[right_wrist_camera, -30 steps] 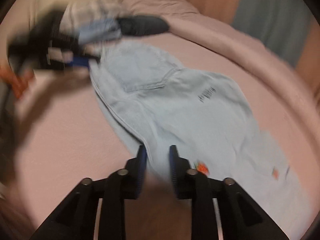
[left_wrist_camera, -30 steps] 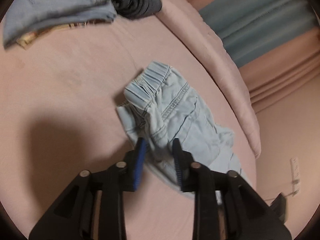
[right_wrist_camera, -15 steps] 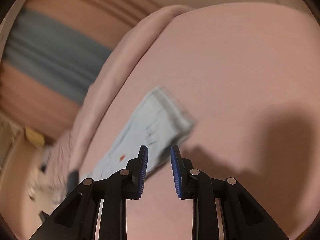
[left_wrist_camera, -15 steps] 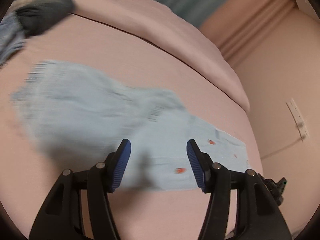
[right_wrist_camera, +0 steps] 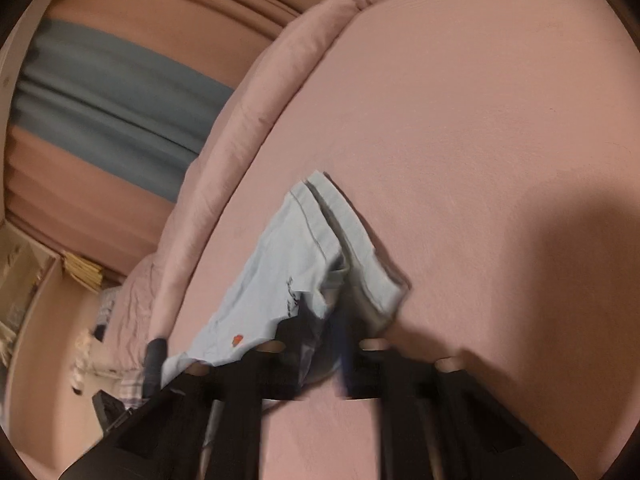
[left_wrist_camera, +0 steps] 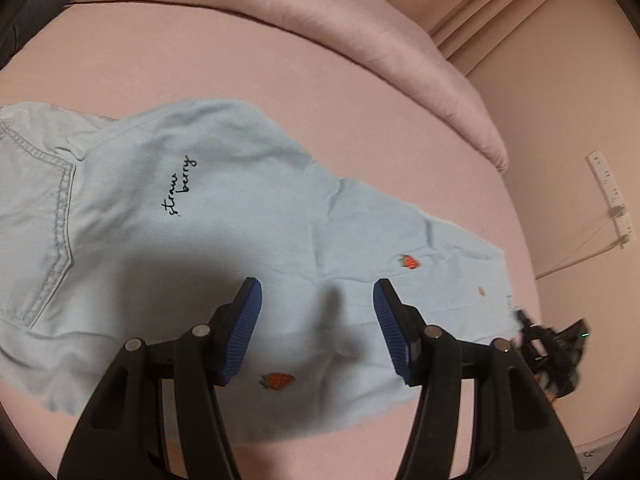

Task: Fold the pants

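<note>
Light blue pants (left_wrist_camera: 208,216) with "strawberry" lettering and small strawberry patches lie spread along the pink bed (left_wrist_camera: 200,68). My left gripper (left_wrist_camera: 316,320) is open and hovers just above the leg, holding nothing. In the right wrist view the leg hem end of the pants (right_wrist_camera: 320,256) is lifted and bunched at my right gripper (right_wrist_camera: 332,328), which is blurred and looks shut on the cloth. The right gripper also shows at the hem in the left wrist view (left_wrist_camera: 552,344).
A rolled pink duvet (left_wrist_camera: 320,12) runs along the bed's far side. A dark garment (left_wrist_camera: 36,8) lies at the top left. A wall with a power strip and cable (left_wrist_camera: 616,208) is to the right. Blue curtains (right_wrist_camera: 104,100) hang beyond the bed.
My left gripper let go of the bunched waistband, opened wide and moved over the spread leg. My right gripper swung to the hem end and closed on it.
</note>
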A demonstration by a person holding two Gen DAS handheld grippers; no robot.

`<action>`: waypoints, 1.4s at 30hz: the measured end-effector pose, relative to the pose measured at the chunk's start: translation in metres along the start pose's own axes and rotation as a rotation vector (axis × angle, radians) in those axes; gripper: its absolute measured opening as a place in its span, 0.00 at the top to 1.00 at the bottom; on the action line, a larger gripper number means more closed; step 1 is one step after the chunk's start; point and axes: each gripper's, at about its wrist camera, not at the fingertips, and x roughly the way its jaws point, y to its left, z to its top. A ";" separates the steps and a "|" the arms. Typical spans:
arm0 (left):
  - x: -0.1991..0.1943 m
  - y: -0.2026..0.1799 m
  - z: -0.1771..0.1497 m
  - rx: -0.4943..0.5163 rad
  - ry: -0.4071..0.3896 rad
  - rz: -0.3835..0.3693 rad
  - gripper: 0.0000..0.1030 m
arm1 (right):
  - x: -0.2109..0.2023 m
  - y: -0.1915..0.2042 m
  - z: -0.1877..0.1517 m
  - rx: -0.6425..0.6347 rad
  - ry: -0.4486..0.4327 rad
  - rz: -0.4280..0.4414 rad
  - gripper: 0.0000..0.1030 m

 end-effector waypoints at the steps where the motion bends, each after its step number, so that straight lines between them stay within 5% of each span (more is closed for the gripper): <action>1: -0.002 0.001 0.000 0.002 0.004 0.008 0.44 | -0.003 0.005 0.002 -0.024 -0.013 -0.009 0.92; 6: 0.010 0.004 -0.002 0.022 0.025 0.021 0.44 | -0.018 0.019 0.008 -0.081 -0.100 -0.040 0.92; 10: 0.012 0.005 -0.001 0.038 0.029 0.017 0.41 | 0.003 -0.005 0.000 -0.023 -0.027 -0.146 0.92; 13: 0.004 0.010 0.000 0.034 0.034 0.018 0.41 | 0.000 -0.016 -0.001 0.037 0.000 -0.142 0.92; 17: -0.032 0.012 -0.001 0.108 -0.059 0.027 0.34 | -0.025 0.033 0.003 -0.167 -0.092 -0.383 0.67; 20: -0.050 0.023 -0.002 0.137 -0.110 0.088 0.29 | -0.014 0.071 0.008 -0.305 -0.086 -0.267 0.67; 24: -0.062 0.064 -0.004 0.043 -0.117 0.100 0.29 | 0.051 0.080 0.027 -0.297 0.030 -0.119 0.67; 25: -0.059 0.071 -0.005 0.025 -0.104 0.101 0.29 | 0.071 0.072 0.031 -0.277 0.076 -0.152 0.67; 27: -0.052 0.098 -0.011 -0.042 -0.069 0.114 0.33 | 0.102 0.043 0.038 -0.186 0.108 -0.291 1.00; 29: -0.057 0.111 -0.016 -0.063 -0.084 0.061 0.41 | 0.093 0.041 0.045 -0.124 0.062 -0.317 1.00; 30: -0.061 0.115 -0.018 -0.066 -0.087 0.043 0.40 | 0.088 0.050 0.045 -0.128 0.037 -0.396 1.00; 31: -0.066 0.117 -0.019 -0.065 -0.089 0.046 0.39 | 0.087 0.070 0.041 -0.206 0.023 -0.468 0.95; 32: -0.069 0.117 -0.019 -0.062 -0.093 0.047 0.39 | 0.088 0.084 0.036 -0.267 0.022 -0.473 0.79; 34: -0.076 0.118 -0.018 -0.058 -0.112 0.036 0.31 | 0.099 0.129 0.015 -0.407 0.088 -0.366 0.61; 38: -0.079 0.110 0.003 -0.028 -0.180 -0.003 0.29 | 0.165 0.227 -0.044 -0.526 0.401 0.017 0.59; 42: -0.058 0.105 0.020 0.024 -0.185 0.013 0.29 | 0.254 0.298 -0.094 -0.538 0.646 0.158 0.59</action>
